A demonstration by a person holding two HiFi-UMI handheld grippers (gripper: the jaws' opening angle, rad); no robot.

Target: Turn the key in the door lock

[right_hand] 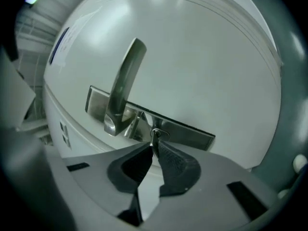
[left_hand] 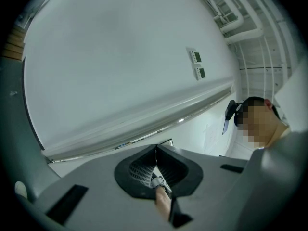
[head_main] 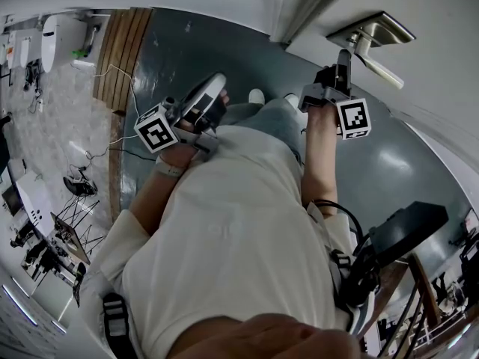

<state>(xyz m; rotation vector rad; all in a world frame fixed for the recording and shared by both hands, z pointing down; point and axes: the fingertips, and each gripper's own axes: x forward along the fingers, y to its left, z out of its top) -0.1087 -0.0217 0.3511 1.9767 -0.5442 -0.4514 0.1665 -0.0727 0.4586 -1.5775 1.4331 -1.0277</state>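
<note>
Protruding from the lock plate [right_hand: 197, 136] beside the door handle [right_hand: 126, 76], the key [right_hand: 155, 134] is pinched by the right gripper [right_hand: 154, 146]. The left gripper [left_hand: 155, 150] is held clenched, empty.

In the right gripper view the small silver metal key [right_hand: 155, 134] is almost wholly hidden between the pads of the right tool [right_hand: 153, 147]. Only a sliver shows at the long brushed-steel lock plate [right_hand: 192, 131], whose lower edge the tool covers. In the head view that tool blocks key and keyhole.
</note>
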